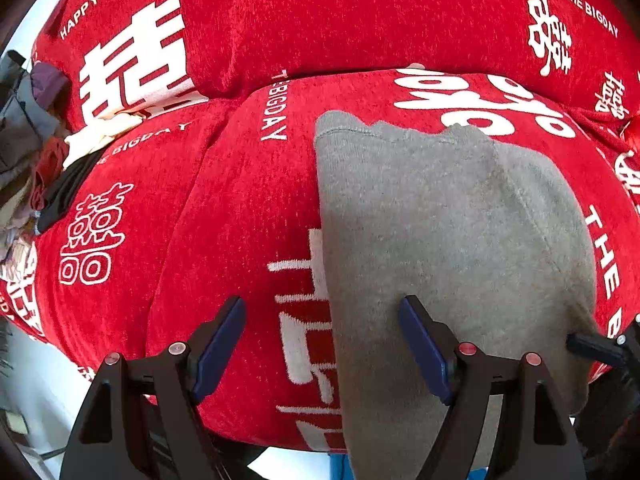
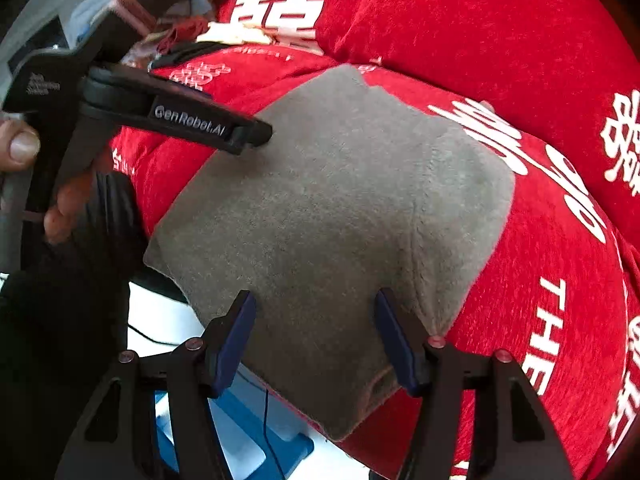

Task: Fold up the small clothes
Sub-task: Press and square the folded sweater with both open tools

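Observation:
A small grey fleece garment [image 1: 440, 220] lies folded flat on a red cushion cover [image 1: 180, 220] with white lettering. My left gripper [image 1: 322, 344] is open, its jaws wide apart over the garment's left edge, holding nothing. My right gripper [image 2: 316, 336] is open above the garment [image 2: 320, 200], near its front edge, holding nothing. The left gripper [image 2: 256, 134] also shows in the right wrist view, its tip resting at the garment's far left edge. The right gripper's fingertip [image 1: 592, 346] shows at the right edge of the left wrist view.
A pile of mixed small clothes [image 1: 44, 168] lies at the far left of the cushion. A red back cushion [image 1: 320, 20] rises behind. A blue object [image 2: 240, 440] and white floor lie below the cushion's front edge. A hand [image 2: 24, 148] holds the left gripper.

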Tool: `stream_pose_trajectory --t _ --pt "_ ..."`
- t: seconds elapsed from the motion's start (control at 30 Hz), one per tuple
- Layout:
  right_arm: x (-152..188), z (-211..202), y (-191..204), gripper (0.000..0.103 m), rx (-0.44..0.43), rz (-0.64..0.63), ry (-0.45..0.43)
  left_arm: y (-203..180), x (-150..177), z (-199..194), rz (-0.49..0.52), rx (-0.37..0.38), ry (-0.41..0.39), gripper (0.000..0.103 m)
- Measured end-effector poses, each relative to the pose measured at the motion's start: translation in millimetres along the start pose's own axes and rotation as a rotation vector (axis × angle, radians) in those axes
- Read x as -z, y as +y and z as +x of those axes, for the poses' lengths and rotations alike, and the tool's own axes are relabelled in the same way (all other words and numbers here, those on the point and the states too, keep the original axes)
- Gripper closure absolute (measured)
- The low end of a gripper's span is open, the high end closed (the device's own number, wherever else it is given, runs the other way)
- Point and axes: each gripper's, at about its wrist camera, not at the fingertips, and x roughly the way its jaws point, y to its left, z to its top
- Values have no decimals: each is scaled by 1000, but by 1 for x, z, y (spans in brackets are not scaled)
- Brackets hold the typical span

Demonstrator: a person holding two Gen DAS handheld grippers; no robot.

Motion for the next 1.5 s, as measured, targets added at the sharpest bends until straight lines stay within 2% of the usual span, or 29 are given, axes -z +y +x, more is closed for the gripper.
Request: stream_pose_trajectory --t 0.13,0.2,0.3,0.4,0.5,0.6,0.67,0.73,0.8,0.9,0.93,1.0,1.1,1.13,1.27,1.33,1.4,1.43,1.5 --pt "7 -5 -4 38 5 6 -1 1 5 -7 -1 0 4 23" --pt "8 -8 -4 38 10 -2 12 -2 8 -17 7 47 -2 23" --pt "7 -23 -8 37 -1 -19 8 -13 15 -32 57 158 -10 23" --pt "-5 -41 -30 36 45 -5 -39 -31 19 -39 122 213 -13 23" --pt "-25 -44 -68 36 114 72 -67 -46 20 -34 124 266 18 23" --pt "-49 -37 -97 36 107 165 -86 -65 22 -25 156 315 61 23" --pt "-66 -21 -104 35 87 183 -73 -77 24 -17 193 263 68 23" --pt "-76 -1 -104 35 38 187 -45 -82 24 -16 207 262 69 13" --pt "-78 20 -104 36 8 190 -2 -85 25 -17 217 251 72 13" --pt "-75 49 -115 32 101 227 68 -85 27 -19 224 244 74 13" --pt "-71 46 -120 30 90 272 54 -84 27 -19 220 247 76 13" --pt "-67 40 -127 30 132 326 53 -83 27 -20 210 248 82 13" --pt "-66 16 -115 30 271 265 24 -76 24 -24 190 249 81 13" --pt "-65 8 -109 30 277 243 9 -71 23 -26 177 249 78 13" --pt "-63 -15 -74 29 178 153 -38 -54 22 -26 148 213 74 13" --pt "-59 -9 -60 29 133 108 -17 -44 22 -23 126 204 84 13" --pt "-49 7 -50 29 143 78 41 -35 23 -17 104 184 101 13" --pt "-42 18 -50 29 187 70 81 -31 24 -16 95 176 107 13" --pt "-31 18 -58 28 173 123 65 -22 26 -12 69 170 117 13"
